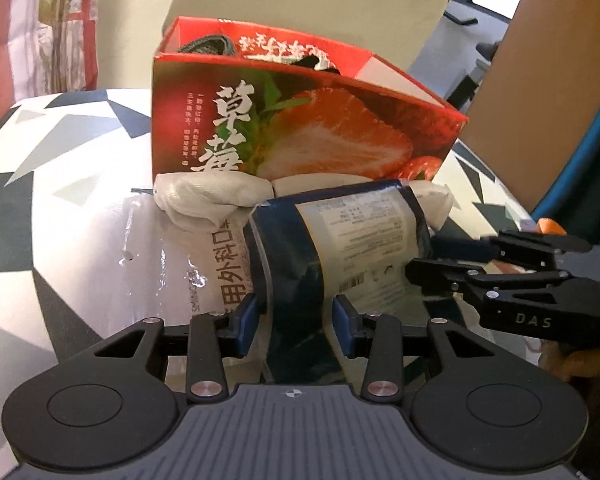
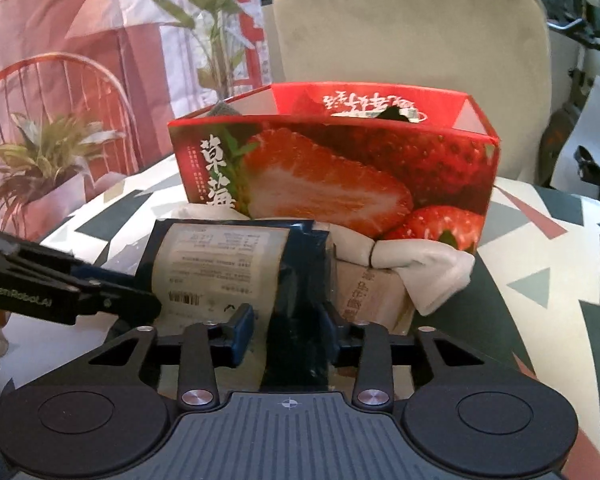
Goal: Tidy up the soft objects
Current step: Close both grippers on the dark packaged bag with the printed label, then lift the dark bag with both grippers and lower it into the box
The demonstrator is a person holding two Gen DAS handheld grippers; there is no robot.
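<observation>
A dark blue soft packet [image 1: 340, 240] [image 2: 220, 264] with a pale printed label is held between both grippers in front of a red strawberry box [image 1: 320, 128] [image 2: 340, 176]. My left gripper [image 1: 296, 320] is shut on the packet's near edge, and it shows from the side at the left of the right wrist view [image 2: 140, 290]. My right gripper [image 2: 286, 330] is shut on the packet's dark end, and it reaches in from the right of the left wrist view [image 1: 418, 258]. A rolled white cloth [image 1: 204, 196] [image 2: 428, 268] lies against the box's front.
Under the packet lie a white plastic pack [image 1: 172, 264] and a brown pack [image 2: 368, 300]. The open box holds a grey-green fabric piece [image 1: 208, 46]. All of it rests on a table [image 1: 60, 152] with a triangle pattern. A beige chair [image 2: 400, 32] stands behind, a plant [image 2: 40, 160] at the left.
</observation>
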